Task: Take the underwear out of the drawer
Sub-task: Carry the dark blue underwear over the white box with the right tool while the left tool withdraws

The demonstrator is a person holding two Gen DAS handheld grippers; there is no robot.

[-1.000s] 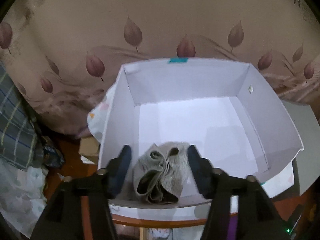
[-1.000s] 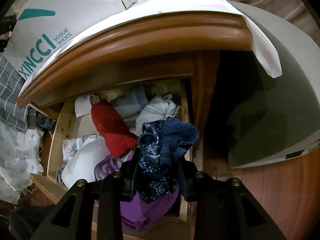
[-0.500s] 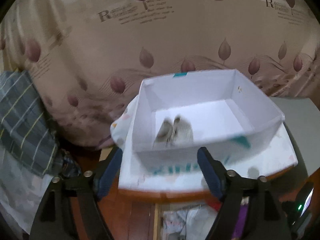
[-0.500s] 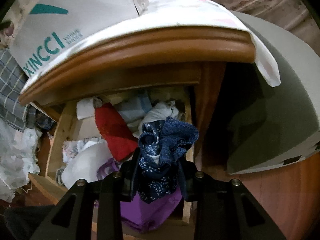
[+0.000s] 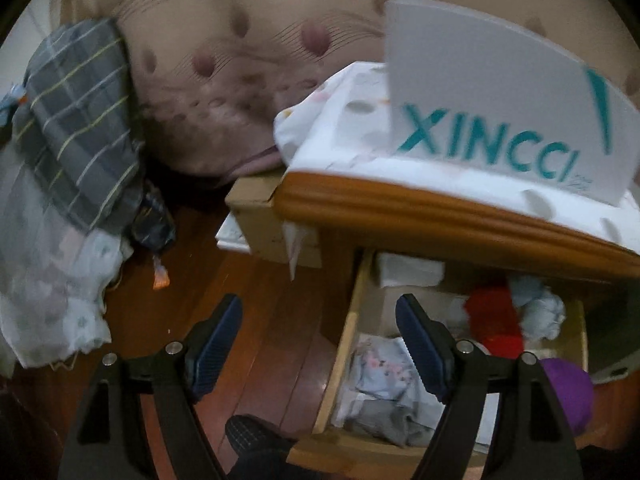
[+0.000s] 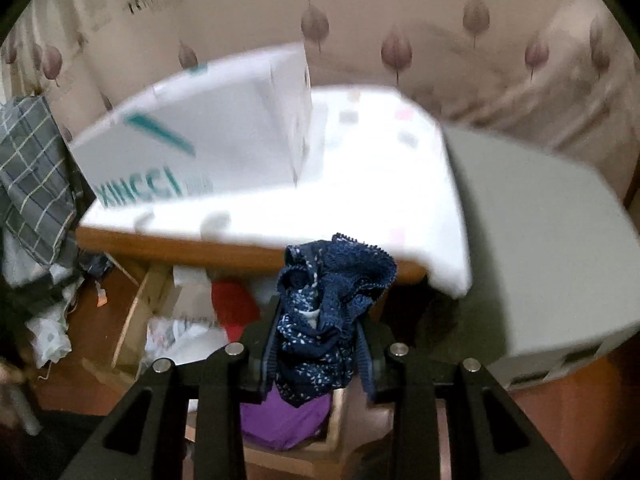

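Note:
My left gripper [image 5: 318, 332] is open and empty, above the floor at the left edge of the open wooden drawer [image 5: 340, 364]. The drawer holds several bunched garments: a red one [image 5: 494, 318], a pale blue one [image 5: 538, 310], a floral white one [image 5: 384, 368], a purple one [image 5: 568, 388]. My right gripper [image 6: 318, 340] is shut on dark blue lace underwear [image 6: 328, 300], held above the drawer [image 6: 136, 308] in front of the nightstand edge. The white XINCCI shoe box [image 5: 492, 120] stands on the nightstand top, also in the right wrist view [image 6: 192, 148].
A white cloth [image 6: 360, 184] covers the wooden nightstand top [image 5: 440, 216]. A plaid garment [image 5: 80, 136] and pale fabric [image 5: 44, 280] hang at the left. A cardboard box [image 5: 268, 220] sits on the wood floor [image 5: 248, 320]. A grey bed surface [image 6: 540, 240] is at the right.
My left gripper let go of the beige underwear in the box, drew back and dropped toward the drawer's left side. My right gripper rose with the blue underwear from the drawer to tabletop height.

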